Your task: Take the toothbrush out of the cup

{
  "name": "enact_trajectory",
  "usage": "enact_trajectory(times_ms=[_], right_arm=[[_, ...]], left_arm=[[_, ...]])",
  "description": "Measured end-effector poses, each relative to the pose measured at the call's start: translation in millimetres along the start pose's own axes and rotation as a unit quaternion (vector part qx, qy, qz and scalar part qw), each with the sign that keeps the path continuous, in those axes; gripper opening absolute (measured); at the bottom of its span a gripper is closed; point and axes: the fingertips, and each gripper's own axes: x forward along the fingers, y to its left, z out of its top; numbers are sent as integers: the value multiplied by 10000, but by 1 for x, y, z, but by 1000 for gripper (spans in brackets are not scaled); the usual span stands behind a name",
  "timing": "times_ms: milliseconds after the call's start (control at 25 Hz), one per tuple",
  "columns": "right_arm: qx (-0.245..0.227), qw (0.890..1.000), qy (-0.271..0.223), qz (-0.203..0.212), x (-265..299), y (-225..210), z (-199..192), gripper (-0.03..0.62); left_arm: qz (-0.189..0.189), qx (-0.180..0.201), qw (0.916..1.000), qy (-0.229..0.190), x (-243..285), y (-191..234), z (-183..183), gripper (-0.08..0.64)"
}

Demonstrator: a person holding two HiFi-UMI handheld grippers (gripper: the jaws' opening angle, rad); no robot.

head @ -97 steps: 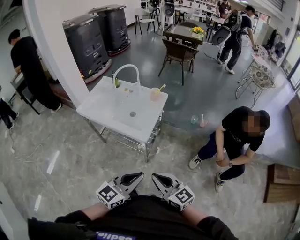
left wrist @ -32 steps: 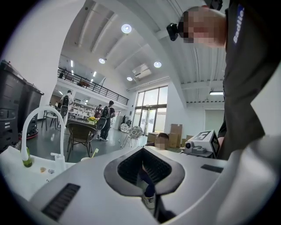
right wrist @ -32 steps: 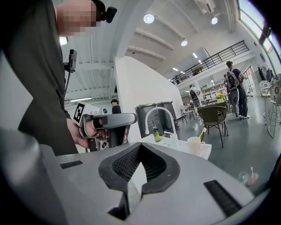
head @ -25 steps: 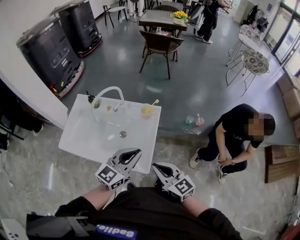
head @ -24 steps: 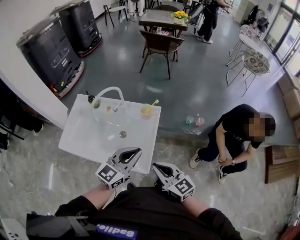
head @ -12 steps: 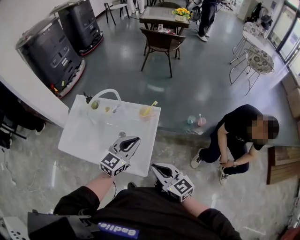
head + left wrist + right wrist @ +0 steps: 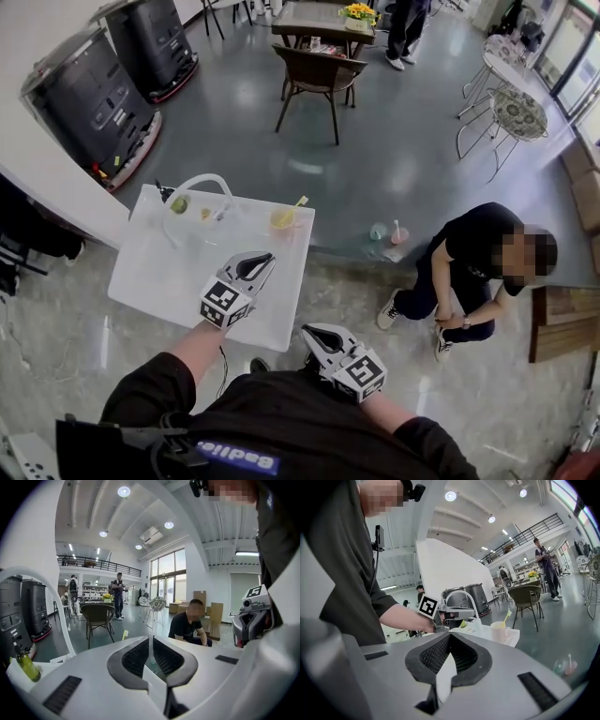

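Observation:
A pale pink cup (image 7: pixel 283 218) stands at the far right corner of the white sink table (image 7: pixel 150 281), and a yellow-green toothbrush (image 7: pixel 298 202) leans out of it. My left gripper (image 7: pixel 268 256) hovers over the table's right part, a short way in front of the cup. Its jaws are just starting to part, with nothing between them (image 7: pixel 151 638). My right gripper (image 7: pixel 307 330) stays low by my body, off the table, shut and empty (image 7: pixel 449 635). The right gripper view shows the cup (image 7: pixel 502 631) and toothbrush (image 7: pixel 506 617) beyond the left gripper (image 7: pixel 454 614).
A curved white faucet (image 7: pixel 192 183) and a green bottle (image 7: pixel 178 203) stand at the table's far left. A person (image 7: pixel 469 272) crouches on the floor to the right, near two small cups (image 7: pixel 386 232). A chair (image 7: pixel 314 70) and black machines (image 7: pixel 89 89) stand beyond.
My left gripper has reached forward from my body out over the sink table toward the cup. The right gripper has hardly moved. The view has shifted closer to the table.

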Motion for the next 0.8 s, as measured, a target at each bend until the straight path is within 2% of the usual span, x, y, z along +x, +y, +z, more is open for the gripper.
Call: enact_trajectory(times_ms=[360,800], right_arm=[[13,9999,15,-101,3,-14,2,12],[243,9995,191,-111,9,-25,-1,12]], left_arm=[[-17,-94,9998,193,26,24,-14,58],[-128,126,9977,658,75,42,-24,118]])
